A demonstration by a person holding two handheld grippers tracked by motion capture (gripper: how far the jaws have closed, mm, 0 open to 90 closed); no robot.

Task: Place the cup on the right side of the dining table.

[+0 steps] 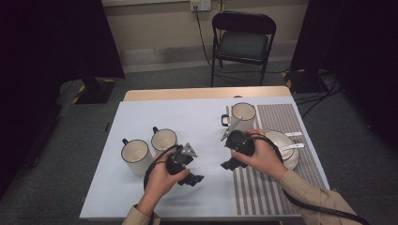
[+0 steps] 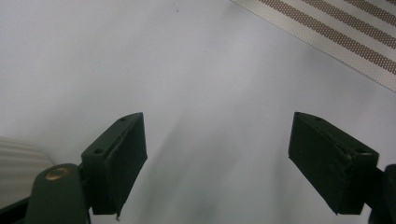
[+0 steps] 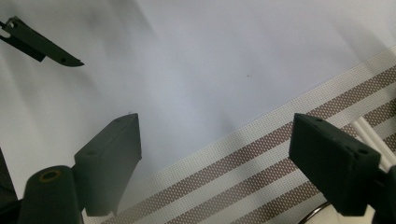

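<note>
Nothing gripped yet: left gripper and right gripper both spread wide, empty, over near table; mugs untouched.

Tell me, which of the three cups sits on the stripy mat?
The cup at the far side, beside the plate. The striped mat lies under it, while the other two cups stand together on the plain cloth.

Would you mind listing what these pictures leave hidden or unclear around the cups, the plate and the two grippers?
- High view: the near part of the plate is hidden behind the right hand.
- High view: what lies on the plate is too small to identify.
- High view: the jaws of the right gripper are too small and dark to judge.
- Right gripper view: the plate rim is cut off by the bottom edge.
</note>
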